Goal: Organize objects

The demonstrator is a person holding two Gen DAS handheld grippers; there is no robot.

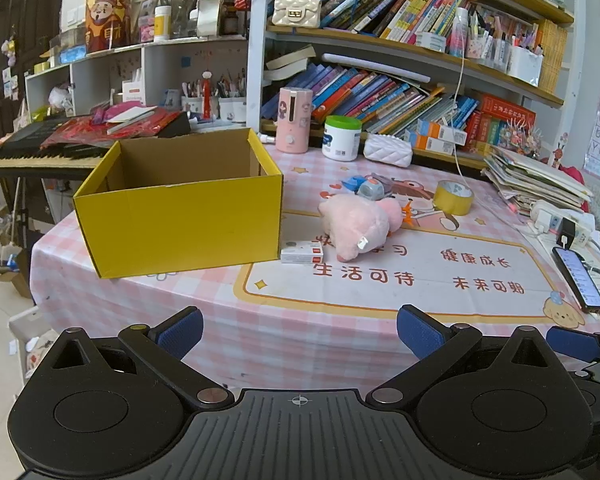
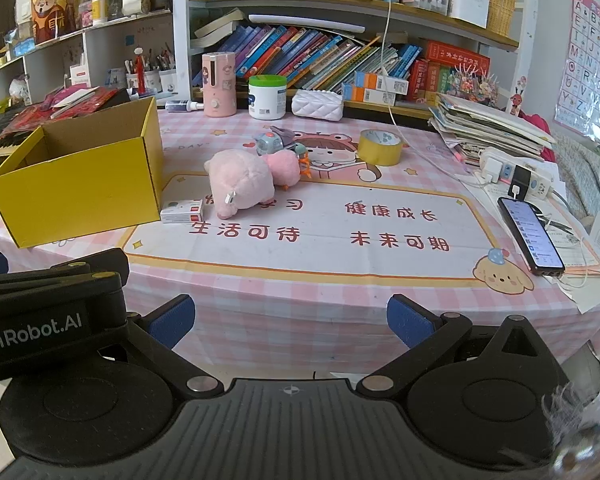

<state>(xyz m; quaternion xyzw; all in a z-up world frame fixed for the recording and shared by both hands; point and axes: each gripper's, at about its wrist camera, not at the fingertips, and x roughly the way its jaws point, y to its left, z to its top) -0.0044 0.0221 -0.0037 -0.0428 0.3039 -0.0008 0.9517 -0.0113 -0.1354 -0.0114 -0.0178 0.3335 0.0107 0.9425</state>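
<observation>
Pink-checked cloth covers the table (image 2: pixel 300 300), which carries one open yellow cardboard box (image 2: pixel 80 192) at its left, one pink plush pig (image 2: pixel 240 180) beside it, one roll of yellow tape (image 2: pixel 380 146) and one small white-and-red carton (image 2: pixel 182 211) touching the box. One dark phone (image 2: pixel 530 236) lies well right. Left tool (image 1: pixel 298 330) and right tool (image 2: pixel 290 320) both hang released, grasping nothing, near the table's front edge.

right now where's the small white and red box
In both views, the small white and red box lies flat on the tablecloth between the yellow box and pink plush.
</observation>
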